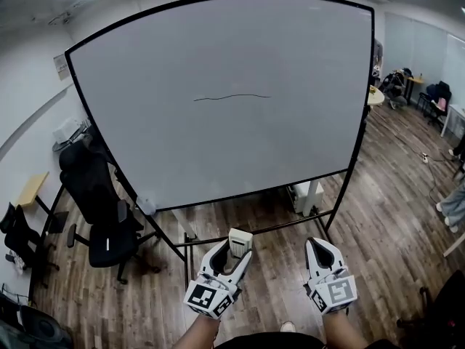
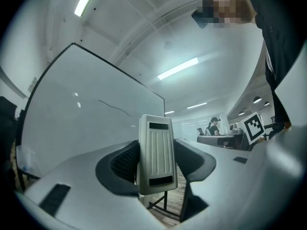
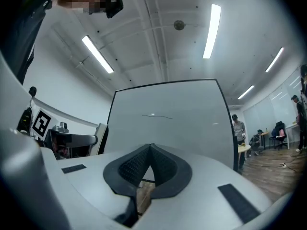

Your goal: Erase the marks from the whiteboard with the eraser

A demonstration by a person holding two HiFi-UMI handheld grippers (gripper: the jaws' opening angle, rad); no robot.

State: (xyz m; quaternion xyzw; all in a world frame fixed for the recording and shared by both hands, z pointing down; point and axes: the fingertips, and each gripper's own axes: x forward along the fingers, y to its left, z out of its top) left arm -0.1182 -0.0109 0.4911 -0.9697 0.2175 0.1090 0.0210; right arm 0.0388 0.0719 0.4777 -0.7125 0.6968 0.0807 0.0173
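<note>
My left hand-held gripper point(image 1: 231, 260) is clamped on the eraser point(image 1: 240, 241), low and well apart from the far whiteboard point(image 1: 218, 49). My right hand-held gripper point(image 1: 323, 251) is pressed together, empty. The thin dark line point(image 1: 232, 97) mid-board is intact, so I judge all the wiping is left.

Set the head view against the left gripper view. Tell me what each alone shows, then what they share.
Head view only: the right gripper, jaws closed together with nothing between them, and the whiteboard whole, with all four edges.

Left gripper view only: the eraser close up, its ribbed face with two dark slots, and the dark pads pressing on its sides.

Both: the whiteboard, its thin black mark, and the eraser held in the left gripper.
</note>
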